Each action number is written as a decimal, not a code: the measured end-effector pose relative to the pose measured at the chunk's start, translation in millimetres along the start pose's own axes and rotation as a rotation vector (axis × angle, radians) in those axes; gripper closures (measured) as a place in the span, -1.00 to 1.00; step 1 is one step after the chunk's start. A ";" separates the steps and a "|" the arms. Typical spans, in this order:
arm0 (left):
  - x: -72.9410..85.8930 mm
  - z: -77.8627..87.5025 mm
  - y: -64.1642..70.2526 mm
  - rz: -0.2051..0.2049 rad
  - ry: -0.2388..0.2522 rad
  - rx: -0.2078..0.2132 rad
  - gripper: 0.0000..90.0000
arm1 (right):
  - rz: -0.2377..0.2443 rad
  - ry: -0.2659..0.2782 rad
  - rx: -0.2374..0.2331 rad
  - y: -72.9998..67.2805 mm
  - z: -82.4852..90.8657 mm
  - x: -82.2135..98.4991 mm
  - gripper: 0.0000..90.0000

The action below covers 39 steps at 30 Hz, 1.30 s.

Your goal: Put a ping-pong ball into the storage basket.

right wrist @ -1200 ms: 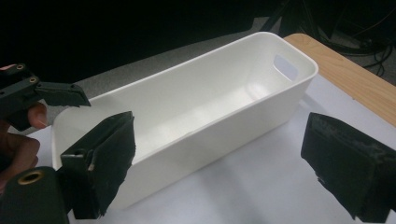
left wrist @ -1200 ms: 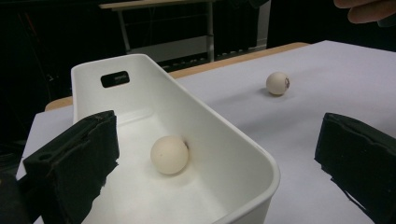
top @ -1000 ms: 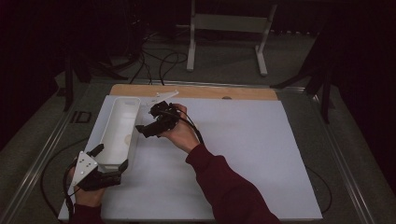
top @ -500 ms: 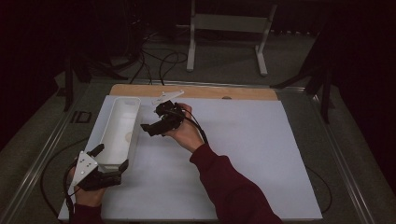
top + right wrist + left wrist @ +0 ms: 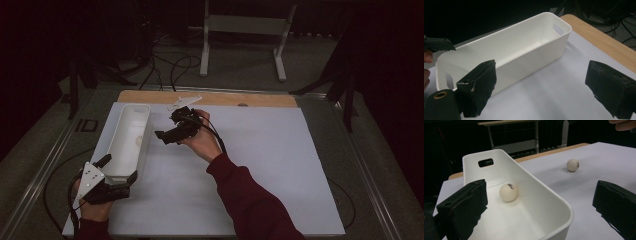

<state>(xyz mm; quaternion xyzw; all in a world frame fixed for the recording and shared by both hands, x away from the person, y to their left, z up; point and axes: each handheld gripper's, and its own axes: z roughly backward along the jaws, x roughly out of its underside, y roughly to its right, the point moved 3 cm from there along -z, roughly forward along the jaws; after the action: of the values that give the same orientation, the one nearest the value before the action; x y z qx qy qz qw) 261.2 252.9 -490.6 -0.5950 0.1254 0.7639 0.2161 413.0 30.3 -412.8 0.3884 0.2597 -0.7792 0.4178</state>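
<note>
Running lengthwise away from the person, the white bin (image 5: 126, 140) has the wide-open, empty left gripper (image 5: 107, 182) straddling its near end; right gripper (image 5: 167, 134) gapes empty beside it

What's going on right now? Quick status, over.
Both grippers open: left gripper straddles the near end of the white bin, right gripper hovers beside it, empty. One ball in the bin, second ball loose on the table. Nothing blocking.
</note>
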 end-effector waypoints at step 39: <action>0.1 -0.4 0.4 0.001 0.000 0.000 -0.99 | -0.050 -0.016 0.057 27.7 10.2 20.7 -0.79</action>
<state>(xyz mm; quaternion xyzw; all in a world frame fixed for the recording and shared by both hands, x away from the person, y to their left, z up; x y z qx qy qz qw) 261.3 252.4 -490.8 -0.5948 0.1256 0.7642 0.2156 425.4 -0.8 -426.3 0.3874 0.2435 -0.7995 0.3891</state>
